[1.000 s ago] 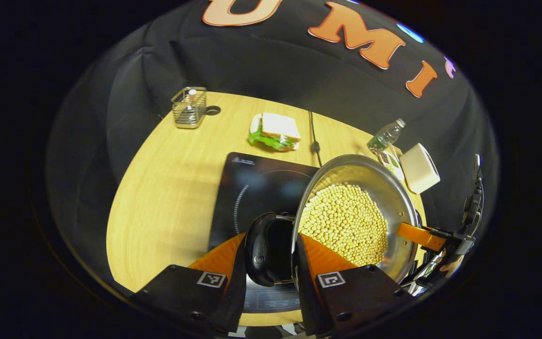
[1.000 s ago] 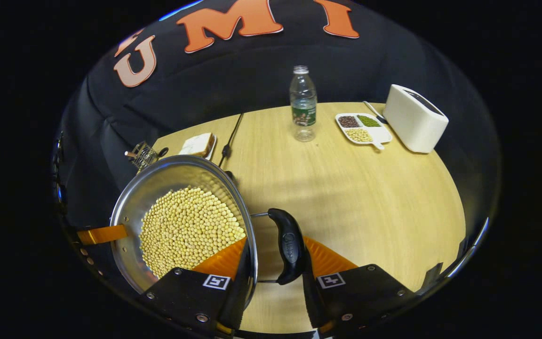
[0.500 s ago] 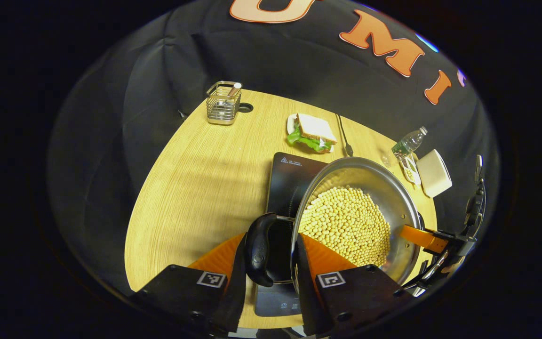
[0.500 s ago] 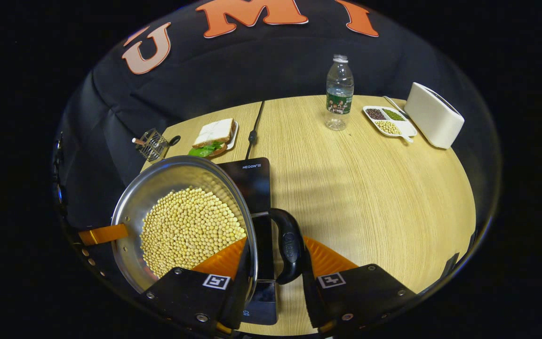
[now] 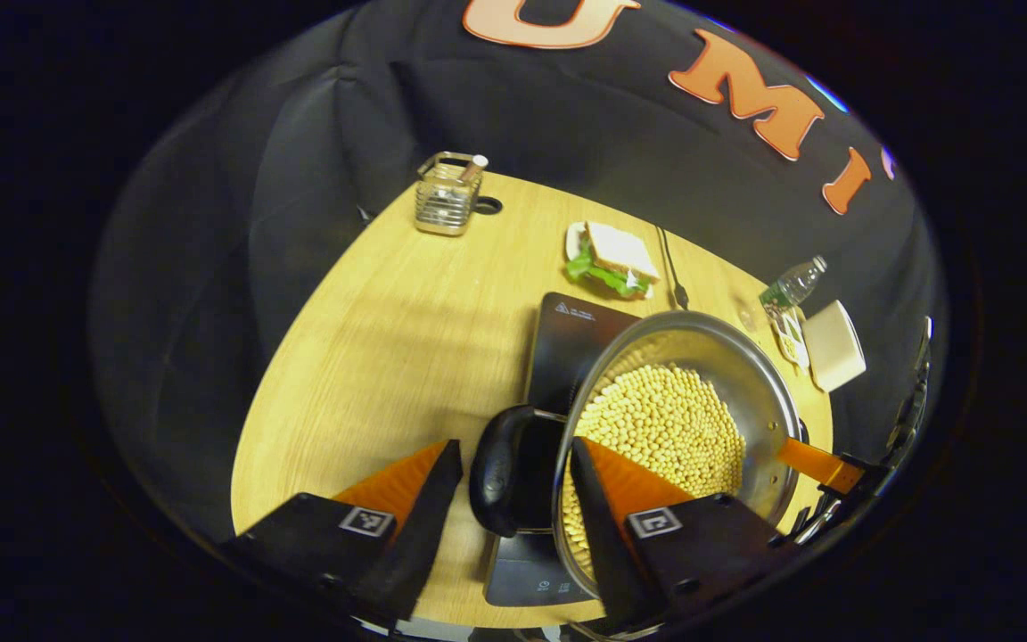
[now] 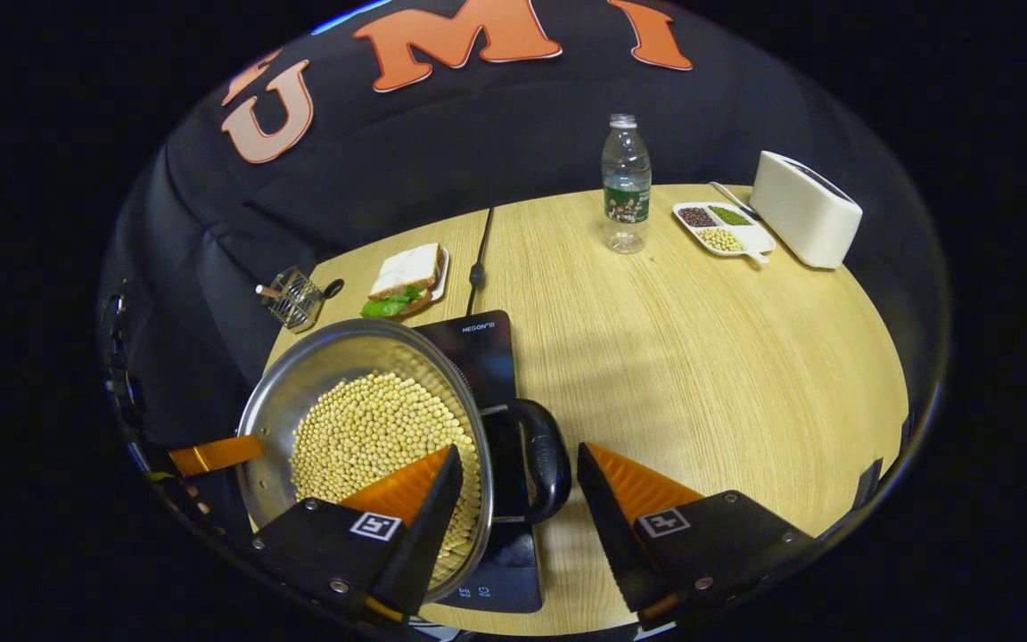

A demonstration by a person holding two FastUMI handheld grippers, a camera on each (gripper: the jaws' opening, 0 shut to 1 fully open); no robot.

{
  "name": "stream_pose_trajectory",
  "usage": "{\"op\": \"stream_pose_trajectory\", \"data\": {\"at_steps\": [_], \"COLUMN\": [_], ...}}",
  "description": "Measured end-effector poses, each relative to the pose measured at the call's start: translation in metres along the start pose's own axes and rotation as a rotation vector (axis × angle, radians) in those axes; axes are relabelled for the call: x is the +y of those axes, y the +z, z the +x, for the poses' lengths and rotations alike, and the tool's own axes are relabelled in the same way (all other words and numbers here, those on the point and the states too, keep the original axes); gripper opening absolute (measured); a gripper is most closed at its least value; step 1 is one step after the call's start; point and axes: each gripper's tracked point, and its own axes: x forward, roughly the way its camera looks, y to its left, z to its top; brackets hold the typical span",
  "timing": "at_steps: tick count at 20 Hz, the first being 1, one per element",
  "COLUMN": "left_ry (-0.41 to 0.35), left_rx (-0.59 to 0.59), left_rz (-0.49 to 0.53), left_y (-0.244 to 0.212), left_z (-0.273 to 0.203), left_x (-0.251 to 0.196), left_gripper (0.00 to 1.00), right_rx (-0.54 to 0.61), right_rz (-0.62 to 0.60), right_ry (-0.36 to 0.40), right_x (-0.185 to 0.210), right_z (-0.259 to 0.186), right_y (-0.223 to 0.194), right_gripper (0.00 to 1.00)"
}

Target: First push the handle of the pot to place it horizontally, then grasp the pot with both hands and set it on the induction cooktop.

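On the round wooden table (image 6: pixel 701 357) the bean-filled pot (image 6: pixel 362 428) sits on the black induction cooktop (image 6: pixel 478 343), and the left gripper (image 5: pixel 513 473) and right gripper (image 6: pixel 513 481) each gape wide around a side handle, gripping nothing.

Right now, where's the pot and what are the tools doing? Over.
Both tools open: left tool, right tool, each straddling a black handle. Pot of beans sits on the cooktop. Nothing blocking.
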Motion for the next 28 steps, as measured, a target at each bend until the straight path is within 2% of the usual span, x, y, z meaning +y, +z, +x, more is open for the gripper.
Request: {"op": "stream_pose_trajectory", "data": {"at_steps": [1,2,4,5,8,10,13,17,21,23,24,25,28], "left_ry": [0.006,0.020,0.080,0.100,0.125,0.111,0.102,0.086,0.056,0.042,0.027,0.014,-0.029], "left_rx": [-0.026,-0.055,-0.140,-0.185,-0.340,-0.438,-0.594,-0.793,-0.916,-0.978,-0.996,-1.006,-1.022], "left_rz": [-0.003,-0.003,0.002,-0.002,0.003,0.025,0.072,0.124,0.187,0.185,0.180,0.175,0.156], "left_y": [0.007,0.014,0.037,0.049,0.085,0.109,0.144,0.171,0.168,0.170,0.168,0.165,0.157], "left_z": [-0.006,-0.015,-0.035,-0.049,-0.102,-0.142,-0.211,-0.319,-0.399,-0.438,-0.451,-0.463,-0.484], "left_x": [0.002,0.004,0.017,0.019,0.022,0.013,-0.002,-0.023,-0.040,-0.040,-0.042,-0.043,-0.043], "left_gripper": [0.98,0.96,0.95,1.00,0.98,0.97,0.98,0.97,0.97,0.96,0.97,0.96,0.96], "right_rx": [-0.013,-0.028,-0.063,-0.085,-0.191,-0.273,-0.443,-0.620,-0.737,-0.792,-0.819,-0.842,-0.898], "right_rz": [0.002,0.003,0.009,0.016,0.007,-0.013,-0.063,-0.094,-0.117,-0.137,-0.143,-0.147,-0.149], "right_ry": [-0.009,-0.014,-0.004,0.010,0.008,0.009,-0.034,-0.002,-0.005,-0.003,-0.004,-0.001,0.005], "right_x": [-0.005,-0.008,-0.012,-0.012,-0.020,-0.022,-0.032,-0.022,-0.020,-0.015,-0.015,-0.014,-0.013], "right_z": [-0.005,-0.012,-0.026,-0.035,-0.072,-0.103,-0.165,-0.240,-0.305,-0.332,-0.349,-0.364,-0.395], "right_y": [0.003,0.007,0.019,0.026,0.058,0.081,0.126,0.163,0.180,0.185,0.186,0.189,0.190], "right_gripper": [0.84,0.89,0.94,0.94,0.96,0.95,0.95,0.95,0.95,0.95,1.00,0.95,0.95]}}
